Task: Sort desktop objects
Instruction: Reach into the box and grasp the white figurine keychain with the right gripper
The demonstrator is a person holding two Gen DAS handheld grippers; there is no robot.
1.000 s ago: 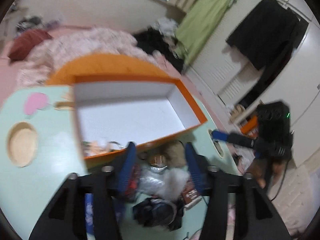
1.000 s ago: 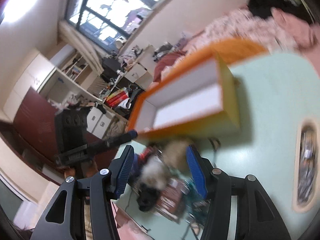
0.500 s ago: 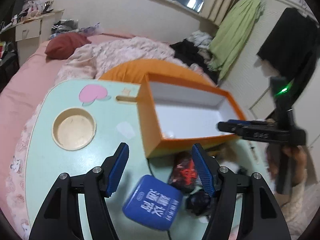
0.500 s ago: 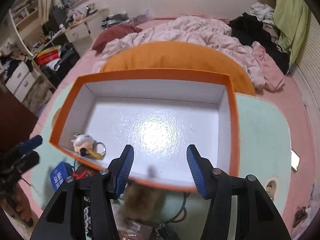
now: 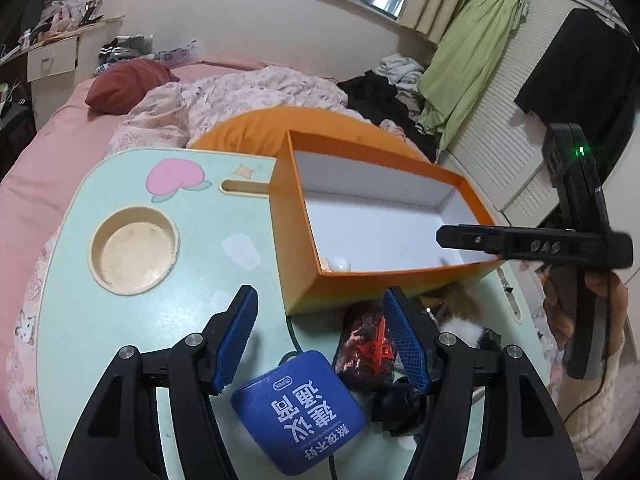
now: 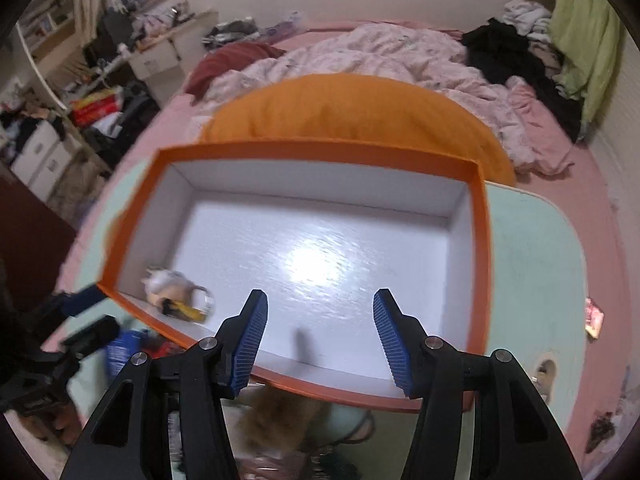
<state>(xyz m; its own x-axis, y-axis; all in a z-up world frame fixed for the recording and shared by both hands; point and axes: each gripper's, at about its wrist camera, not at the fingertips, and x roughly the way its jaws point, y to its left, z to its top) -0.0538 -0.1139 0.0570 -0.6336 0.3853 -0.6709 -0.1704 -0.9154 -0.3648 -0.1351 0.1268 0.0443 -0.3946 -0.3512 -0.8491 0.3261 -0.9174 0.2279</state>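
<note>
Above orange box [image 6: 320, 152]: right gripper [image 6: 320, 332] spread, empty (left gripper [image 5: 320, 336] spread, just widened).

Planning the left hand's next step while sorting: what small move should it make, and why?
Probably lower the left claw onto the blue pouch. Its jaws have just been opening, nothing is between them yet, and the pouch lies on the table just below them, outside the orange box.

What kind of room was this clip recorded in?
Most likely a bedroom at home. A bed with a rumpled floral quilt and a red pillow fills the background, clothes hang by the closet doors, and the orange box sits on a mint lap desk set over the bed.
</note>
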